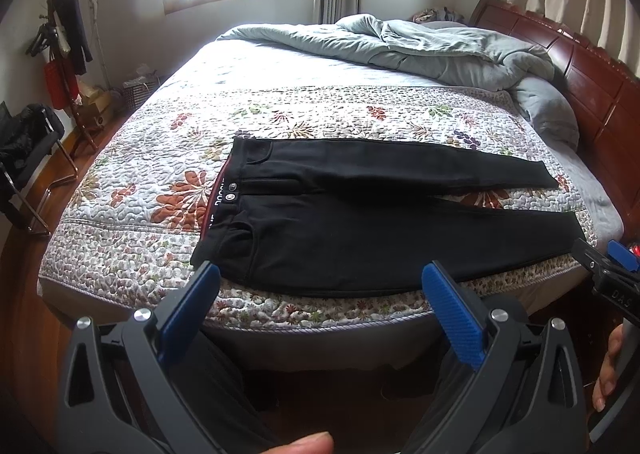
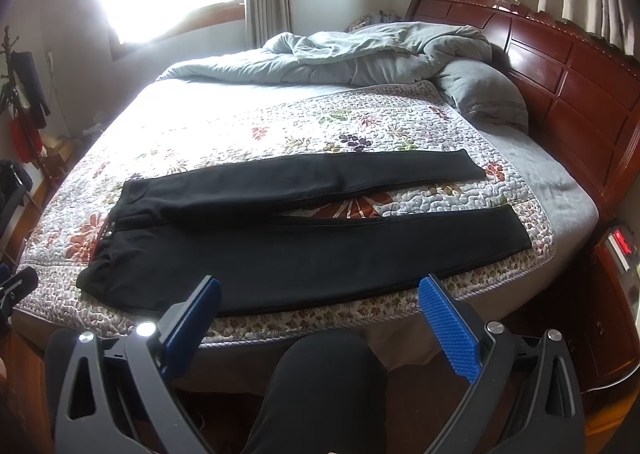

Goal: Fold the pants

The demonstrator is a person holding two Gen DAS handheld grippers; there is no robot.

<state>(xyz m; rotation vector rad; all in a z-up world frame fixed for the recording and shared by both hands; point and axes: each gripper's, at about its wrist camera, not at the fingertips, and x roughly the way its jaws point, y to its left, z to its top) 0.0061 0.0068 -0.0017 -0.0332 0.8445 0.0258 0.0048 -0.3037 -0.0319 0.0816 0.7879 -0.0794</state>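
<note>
- The black pants (image 1: pixel 360 222) lie flat on the floral quilt (image 1: pixel 160 158) along the near edge of the bed (image 1: pixel 320 338), waistband toward the bed's foot end at the left, legs running toward the headboard (image 1: pixel 592 94) at the right.
- Writing: the inside of the waistband (image 1: pixel 219 194) shows a red strip with pale letters, too foreshortened to read; two round snaps sit on the front beside it. On the right tool (image 1: pixel 608 266), seen at the right edge of the left view, the letters "DAS" stand on its dark body.
- The two legs part in a narrow V, quilt showing between them; the nearer leg's hem stops just short of the quilt's headboard-side border.
- Only a thin band of quilt lies between the nearer leg and the bed's near edge. Beyond the far leg the quilt is open up to the heaped grey duvet (image 1: pixel 420 46) and a grey pillow (image 1: pixel 548 106) by the headboard.
- The left tool (image 1: pixel 324 282) hangs off the bed before the near edge, jaws spread wide, nothing between its blue pads (image 1: pixel 452 318); it faces the waist half.
- The right tool (image 2: pixel 320 294) is likewise spread wide and holds nothing, short of the near edge, facing the leg half.
- Only the right view shows a bedside cabinet (image 2: pixel 612 314) with a red-lit display (image 2: pixel 622 240) at the headboard-side corner, and a dark-clad knee (image 2: pixel 328 366) below the bed edge.
- Only the left view shows a coat stand (image 1: pixel 60 42) and a chair (image 1: pixel 28 158) past the bed's foot end, and a thumb tip (image 1: pixel 308 444) at the bottom.
</note>
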